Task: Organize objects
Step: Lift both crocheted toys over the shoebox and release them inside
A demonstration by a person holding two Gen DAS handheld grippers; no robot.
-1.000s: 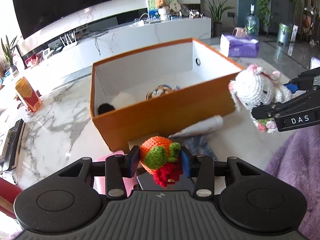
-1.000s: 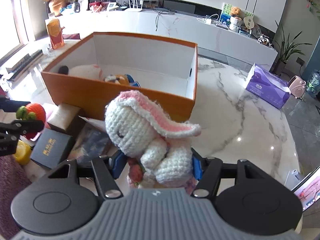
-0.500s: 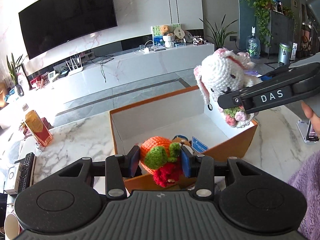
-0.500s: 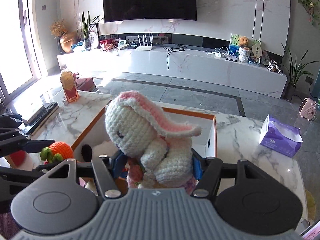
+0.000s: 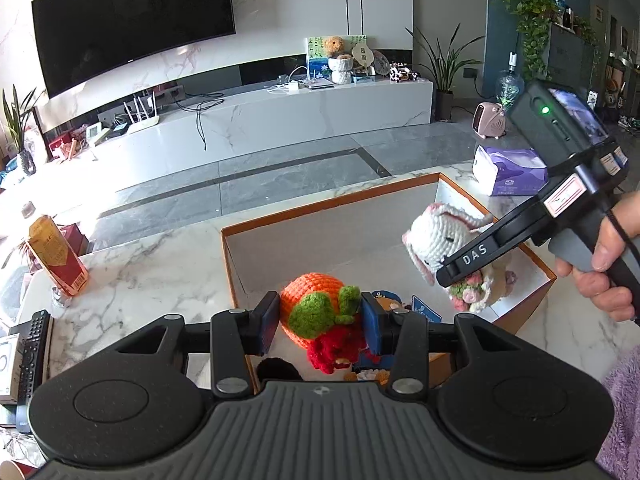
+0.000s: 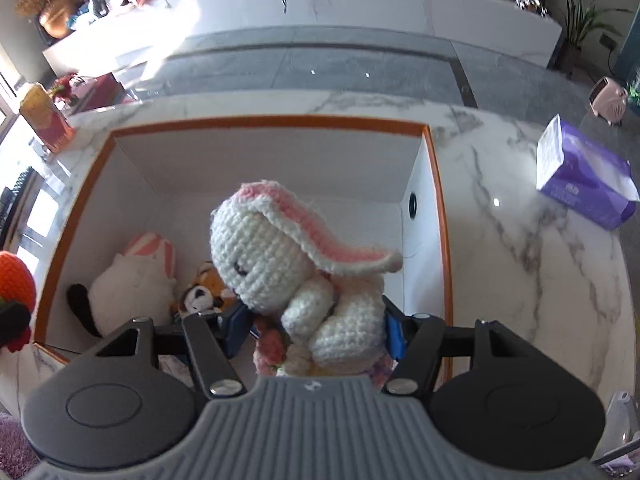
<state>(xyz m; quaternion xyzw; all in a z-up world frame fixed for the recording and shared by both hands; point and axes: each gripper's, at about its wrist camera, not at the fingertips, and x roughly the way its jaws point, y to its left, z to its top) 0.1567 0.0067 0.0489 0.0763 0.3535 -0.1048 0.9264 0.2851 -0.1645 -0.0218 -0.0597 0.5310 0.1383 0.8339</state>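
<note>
Both tongs are loaded up: the left gripper (image 5: 320, 318) is clamped on a little orange crochet toy (image 5: 316, 312) with a green top, and the right gripper (image 6: 316, 326) is squeezing a white crochet bunny (image 6: 288, 272) with pink ears. Both toys hang right over the open orange box (image 6: 434, 184) on the marble table (image 6: 520, 260). Inside, a white plush (image 6: 128, 284) and a small tiger toy (image 6: 204, 290) sit in the corner. A purple tissue pack (image 6: 584, 178) sits well off to the side.

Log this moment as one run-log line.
left gripper: shut on orange crocheted toy | right gripper: shut on white crocheted rabbit | both above orange cardboard box | neither released
</note>
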